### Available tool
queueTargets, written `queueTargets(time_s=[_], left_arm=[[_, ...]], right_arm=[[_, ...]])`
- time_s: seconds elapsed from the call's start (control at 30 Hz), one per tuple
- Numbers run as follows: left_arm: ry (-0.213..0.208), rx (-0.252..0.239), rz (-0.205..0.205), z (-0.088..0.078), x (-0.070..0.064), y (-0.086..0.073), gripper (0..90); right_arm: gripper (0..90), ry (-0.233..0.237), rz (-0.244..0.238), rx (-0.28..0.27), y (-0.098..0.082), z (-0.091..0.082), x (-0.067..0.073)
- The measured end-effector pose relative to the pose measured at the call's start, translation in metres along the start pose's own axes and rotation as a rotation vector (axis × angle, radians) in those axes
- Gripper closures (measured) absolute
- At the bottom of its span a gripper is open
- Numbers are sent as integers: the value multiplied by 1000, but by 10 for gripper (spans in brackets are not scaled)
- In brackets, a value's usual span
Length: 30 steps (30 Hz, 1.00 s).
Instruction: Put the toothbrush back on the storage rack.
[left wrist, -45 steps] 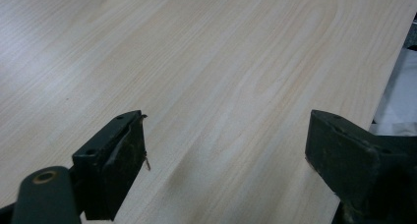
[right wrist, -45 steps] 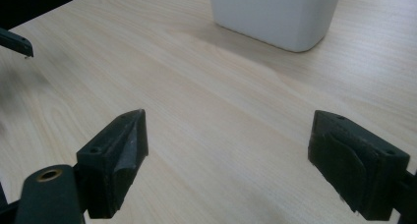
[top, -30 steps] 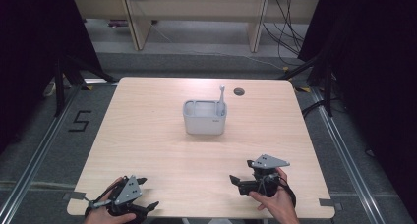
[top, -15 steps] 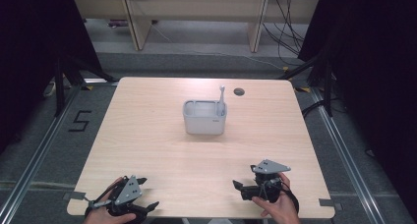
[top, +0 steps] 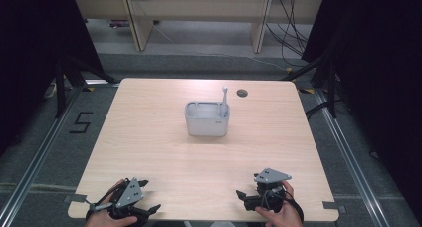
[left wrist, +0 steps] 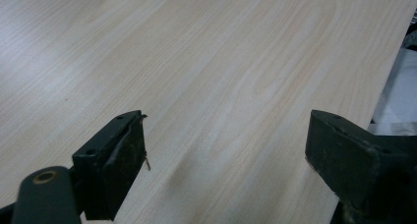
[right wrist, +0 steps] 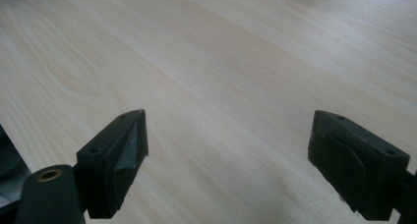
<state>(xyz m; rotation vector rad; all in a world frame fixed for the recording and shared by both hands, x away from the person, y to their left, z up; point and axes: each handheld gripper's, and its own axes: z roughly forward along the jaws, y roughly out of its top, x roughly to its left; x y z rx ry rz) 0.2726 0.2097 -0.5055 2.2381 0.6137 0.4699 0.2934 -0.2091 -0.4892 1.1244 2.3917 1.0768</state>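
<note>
A grey box-shaped holder (top: 207, 119) stands in the middle of the wooden table (top: 149, 137), with a grey toothbrush-like stick (top: 224, 100) upright in its right side. My left gripper (top: 149, 197) rests at the table's front left corner, open, nothing between its jaws. In the left gripper view the left gripper (left wrist: 226, 150) has only bare wood between the wide-apart jaws. My right gripper (top: 240, 199) sits at the front right, held by a hand, also open. Bare tabletop lies between the jaws of the right gripper (right wrist: 228, 153) in its own view.
A dark round cable hole (top: 242, 93) lies near the table's back edge, right of the holder. Wooden shelving (top: 199, 8) and cables (top: 293, 23) sit on the floor beyond. A "5" floor marking (top: 81, 122) is at left. Metal rails flank the table.
My right gripper has drawn back toward the front edge of the table. The left gripper has stayed in place.
</note>
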Motion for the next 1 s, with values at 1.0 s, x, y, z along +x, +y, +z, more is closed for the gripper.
queueTargets(time_s=[1.0], left_arm=[[-7, 7, 1, -1, 0, 0, 148]], right_arm=[[161, -6, -24, 30, -4, 0, 4]])
